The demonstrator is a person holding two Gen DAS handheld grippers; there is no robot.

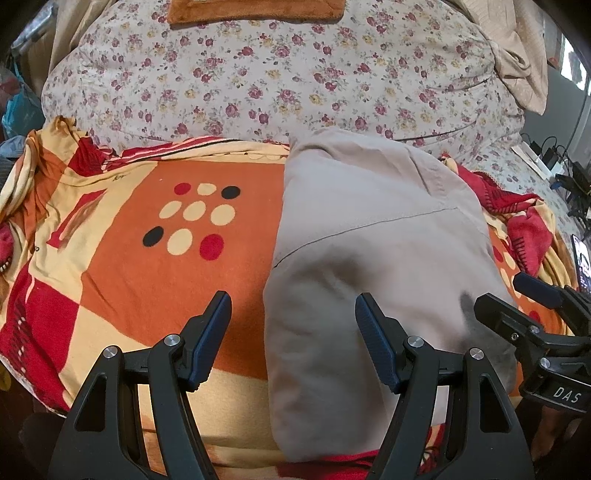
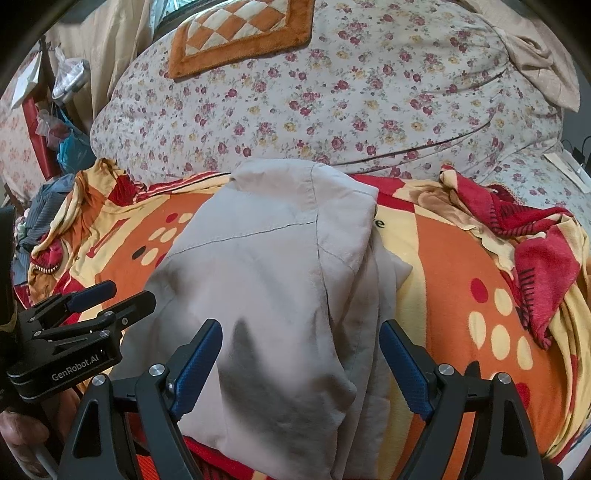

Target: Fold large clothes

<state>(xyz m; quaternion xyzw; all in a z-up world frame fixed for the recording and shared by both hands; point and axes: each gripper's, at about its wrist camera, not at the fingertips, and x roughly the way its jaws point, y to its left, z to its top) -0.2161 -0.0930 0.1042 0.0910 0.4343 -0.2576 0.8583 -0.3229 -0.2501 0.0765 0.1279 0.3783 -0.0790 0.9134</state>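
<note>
A beige garment (image 1: 376, 258) lies folded in a long strip on the orange, red and yellow blanket (image 1: 155, 258); it also shows in the right wrist view (image 2: 266, 288). My left gripper (image 1: 293, 299) is open and empty, its jaws straddling the garment's left edge just above it. My right gripper (image 2: 301, 326) is open and empty over the garment's near end; it also shows at the right edge of the left wrist view (image 1: 509, 291). The left gripper shows at the left of the right wrist view (image 2: 122, 291).
A flowered quilt (image 1: 277, 74) bulges behind the blanket, with an orange checked cushion (image 2: 240, 33) on top. A beige curtain tie (image 1: 524, 62) hangs at the far right. Cables and chargers (image 1: 565, 173) lie to the right. Bags and clutter (image 2: 62, 122) stand at the left.
</note>
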